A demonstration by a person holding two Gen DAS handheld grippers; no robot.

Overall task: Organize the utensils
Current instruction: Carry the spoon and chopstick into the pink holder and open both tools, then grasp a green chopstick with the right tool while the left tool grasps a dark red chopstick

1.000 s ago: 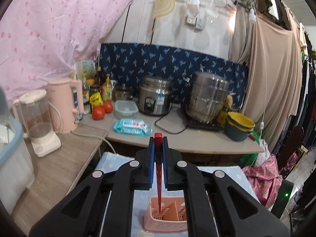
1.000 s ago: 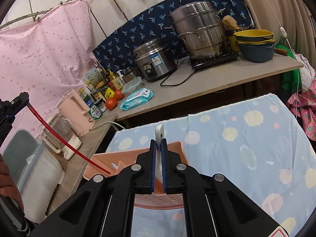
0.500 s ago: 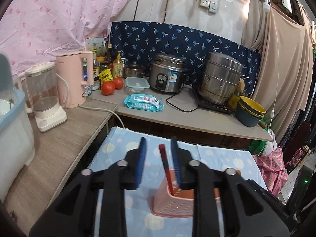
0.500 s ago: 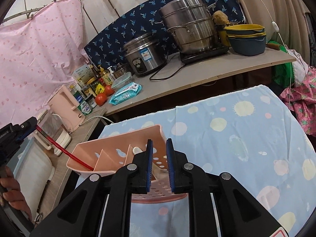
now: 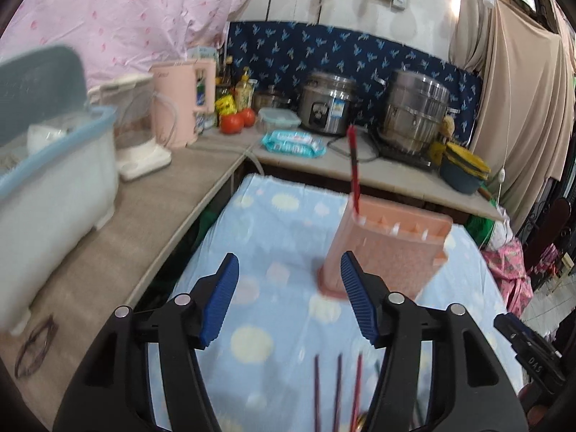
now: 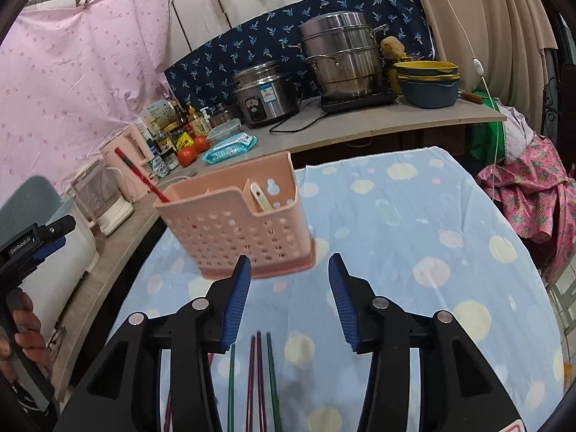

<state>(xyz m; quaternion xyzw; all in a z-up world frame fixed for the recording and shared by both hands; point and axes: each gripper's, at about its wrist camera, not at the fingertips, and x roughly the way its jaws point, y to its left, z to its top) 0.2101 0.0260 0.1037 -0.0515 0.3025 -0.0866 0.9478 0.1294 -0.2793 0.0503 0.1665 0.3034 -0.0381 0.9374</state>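
A pink perforated utensil holder (image 6: 237, 223) stands on the blue spotted cloth (image 6: 414, 223); it also shows in the left wrist view (image 5: 388, 248). A red chopstick (image 5: 354, 169) leans in its left compartment (image 6: 142, 174). A white spoon handle (image 6: 261, 198) sits in a right compartment. Several coloured chopsticks (image 6: 257, 378) lie on the cloth near me, also in the left wrist view (image 5: 338, 388). My left gripper (image 5: 288, 298) is open and empty, short of the holder. My right gripper (image 6: 286, 300) is open and empty, just in front of the holder.
A counter on the left holds a white and blue bin (image 5: 54, 176), a blender (image 5: 136, 126) and a pink kettle (image 5: 180, 104). The back counter holds a rice cooker (image 6: 262, 93), a steamer pot (image 6: 342, 61), stacked bowls (image 6: 428, 79), tomatoes and wipes (image 6: 230, 147).
Both grippers opened and pulled back from the holder. The red chopstick and the white spoon were let go and now stand in the holder.
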